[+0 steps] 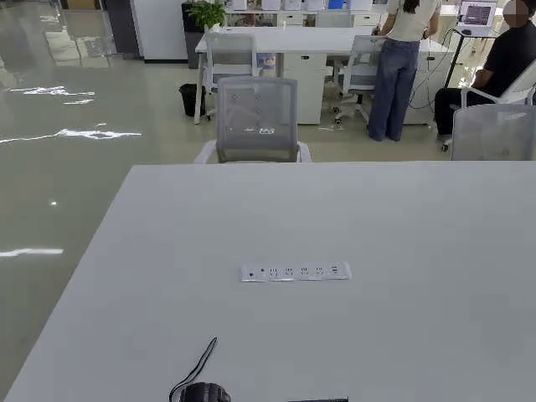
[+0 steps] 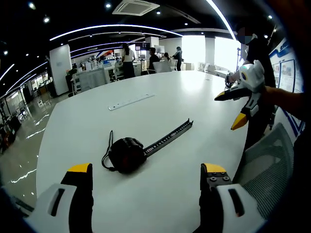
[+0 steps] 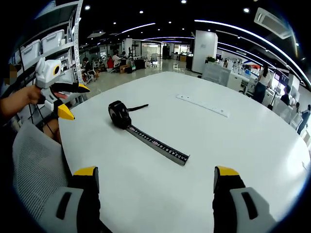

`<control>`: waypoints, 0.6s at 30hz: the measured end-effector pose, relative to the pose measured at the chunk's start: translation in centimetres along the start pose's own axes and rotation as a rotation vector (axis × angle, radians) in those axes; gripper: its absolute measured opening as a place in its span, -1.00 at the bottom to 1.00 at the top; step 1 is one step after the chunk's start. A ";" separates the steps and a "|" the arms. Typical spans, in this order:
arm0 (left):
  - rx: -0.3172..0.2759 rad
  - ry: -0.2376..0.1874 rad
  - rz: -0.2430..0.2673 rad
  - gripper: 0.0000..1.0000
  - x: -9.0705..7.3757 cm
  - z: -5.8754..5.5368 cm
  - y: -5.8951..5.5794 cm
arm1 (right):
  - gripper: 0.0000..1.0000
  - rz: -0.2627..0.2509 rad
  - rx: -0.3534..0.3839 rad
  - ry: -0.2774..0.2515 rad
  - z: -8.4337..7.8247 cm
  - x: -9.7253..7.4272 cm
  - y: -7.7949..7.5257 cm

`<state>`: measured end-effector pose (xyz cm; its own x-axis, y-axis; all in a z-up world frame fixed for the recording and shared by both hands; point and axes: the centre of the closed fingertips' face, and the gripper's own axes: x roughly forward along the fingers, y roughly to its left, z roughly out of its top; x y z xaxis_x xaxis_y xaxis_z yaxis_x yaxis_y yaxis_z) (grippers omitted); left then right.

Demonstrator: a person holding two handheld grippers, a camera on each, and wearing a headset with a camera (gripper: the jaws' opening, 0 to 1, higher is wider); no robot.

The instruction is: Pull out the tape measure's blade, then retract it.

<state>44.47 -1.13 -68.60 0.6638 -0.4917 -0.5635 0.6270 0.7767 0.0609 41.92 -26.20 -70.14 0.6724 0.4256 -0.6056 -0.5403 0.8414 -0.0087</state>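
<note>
A large white table [image 1: 377,218] takes most of the head view, with a shiny floor on the left of it. At its far edge stands a grey mesh chair [image 1: 256,120], and a second chair [image 1: 494,132] is at the right. Behind them there is a white desk [image 1: 285,40], where one person [image 1: 402,67] stands and another person [image 1: 502,67] sits.

The left gripper [image 2: 146,170] is released, its jaws wide apart and holding nothing. The right gripper [image 3: 156,171] is the same, jaws spread and with nothing between them. Each one also shows in the other's view, held by a hand off the table's edge and apart from the tape measure.

A white power strip [image 1: 295,272] lies flat near the middle of the table, well apart from the tape measure and on its far side.

The tape measure [image 2: 126,154] lies on the table near the person's edge, between the two grippers and touched by neither. In the head view it is cut by the bottom edge of the picture. Its case is black and rounded. The blade [image 3: 158,144] is pulled out partly and lies flat on the table, straight, dark with fine light marks along it. Its free end points to the right gripper's side. A thin black strap [image 2: 108,150] makes a loop from the case on the side opposite to the blade.
</note>
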 end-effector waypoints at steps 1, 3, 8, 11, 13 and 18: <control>-0.004 0.000 0.006 0.83 0.0 0.0 0.0 | 1.00 -0.006 0.010 -0.003 0.0 0.0 0.0; -0.024 -0.007 0.012 0.87 -0.2 0.2 -0.3 | 1.00 -0.006 0.009 0.005 -0.2 -0.1 0.4; -0.030 -0.019 0.035 0.96 -0.4 0.4 -0.7 | 1.00 -0.014 0.012 -0.006 0.1 -0.3 1.0; -0.048 -0.024 0.030 0.97 -0.4 0.5 -1.1 | 1.00 -0.023 0.008 -0.004 0.2 -0.5 1.2; -0.064 -0.025 0.018 0.97 -0.4 0.4 -1.6 | 1.00 -0.028 0.014 -0.010 0.3 -0.4 1.4; -0.052 -0.023 0.037 0.98 -0.4 0.3 -1.9 | 1.00 -0.034 0.050 -0.014 0.2 -0.2 2.0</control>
<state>43.10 -2.53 -68.25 0.6953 -0.4711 -0.5427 0.5806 0.8133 0.0379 40.87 -24.55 -69.89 0.6971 0.4003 -0.5948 -0.4908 0.8712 0.0110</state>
